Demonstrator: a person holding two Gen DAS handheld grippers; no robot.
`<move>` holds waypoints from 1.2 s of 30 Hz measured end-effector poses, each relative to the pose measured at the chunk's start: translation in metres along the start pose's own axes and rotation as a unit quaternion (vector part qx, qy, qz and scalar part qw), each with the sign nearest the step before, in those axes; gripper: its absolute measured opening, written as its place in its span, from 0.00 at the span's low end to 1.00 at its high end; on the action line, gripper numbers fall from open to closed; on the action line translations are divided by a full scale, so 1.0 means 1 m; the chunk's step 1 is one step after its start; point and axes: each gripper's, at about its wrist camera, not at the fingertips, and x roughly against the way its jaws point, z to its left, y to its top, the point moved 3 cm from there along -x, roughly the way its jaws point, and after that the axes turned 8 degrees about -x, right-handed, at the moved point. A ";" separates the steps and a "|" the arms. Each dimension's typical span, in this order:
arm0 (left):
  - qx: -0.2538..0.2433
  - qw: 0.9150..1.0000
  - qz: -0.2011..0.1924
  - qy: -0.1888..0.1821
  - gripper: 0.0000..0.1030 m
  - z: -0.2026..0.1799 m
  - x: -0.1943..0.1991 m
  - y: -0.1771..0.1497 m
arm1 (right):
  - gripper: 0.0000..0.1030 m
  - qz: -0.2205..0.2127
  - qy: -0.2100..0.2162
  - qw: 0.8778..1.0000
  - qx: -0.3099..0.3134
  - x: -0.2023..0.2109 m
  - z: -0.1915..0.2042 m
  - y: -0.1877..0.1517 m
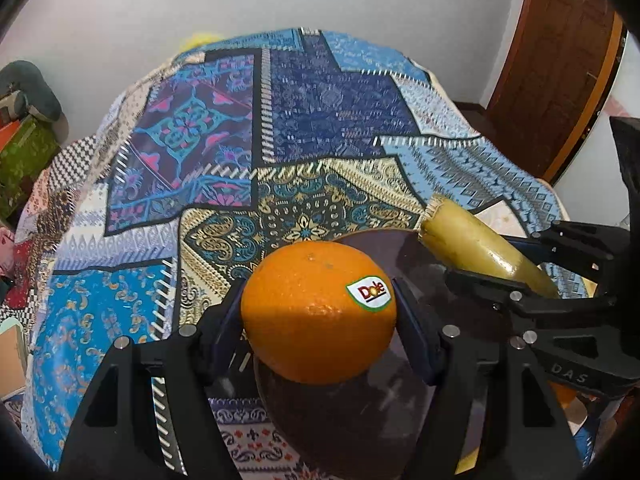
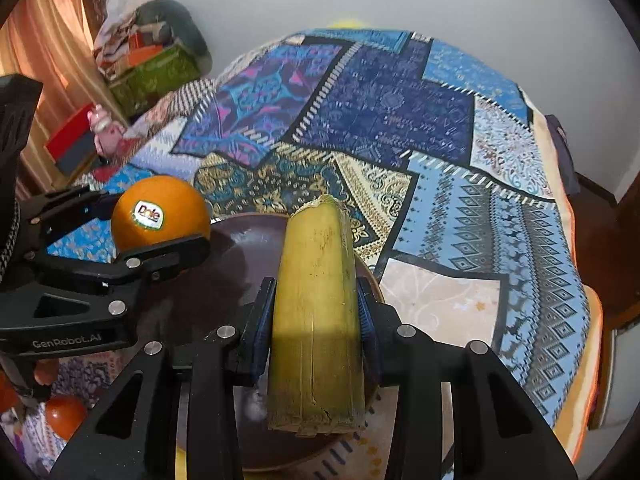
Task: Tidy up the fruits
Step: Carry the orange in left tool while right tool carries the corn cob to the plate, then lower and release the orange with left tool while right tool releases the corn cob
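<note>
My left gripper (image 1: 318, 314) is shut on an orange (image 1: 316, 312) with a Dole sticker, holding it just above a dark brown bowl (image 1: 360, 420). In the right wrist view the same orange (image 2: 160, 212) hangs at the left over the bowl (image 2: 244, 248). A yellow-green stalk piece (image 2: 316, 328) with cut ends is clamped between the pads of my right gripper (image 2: 316, 332), also above the bowl. From the left wrist view that stalk piece (image 1: 480, 248) and the right gripper (image 1: 516, 280) show at the right.
The bowl rests on a patchwork blue patterned cloth (image 1: 320, 120) covering the table. Another orange fruit (image 2: 64, 416) lies at lower left by the bowl. A green box (image 2: 156, 72) and clutter stand beyond the table's left side; a wooden door (image 1: 560, 68) is at right.
</note>
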 end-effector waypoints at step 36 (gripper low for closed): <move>-0.015 1.000 -0.023 0.008 0.68 -0.007 0.063 -0.012 | 0.41 -0.022 -0.003 1.000 -0.004 0.052 0.006 -0.014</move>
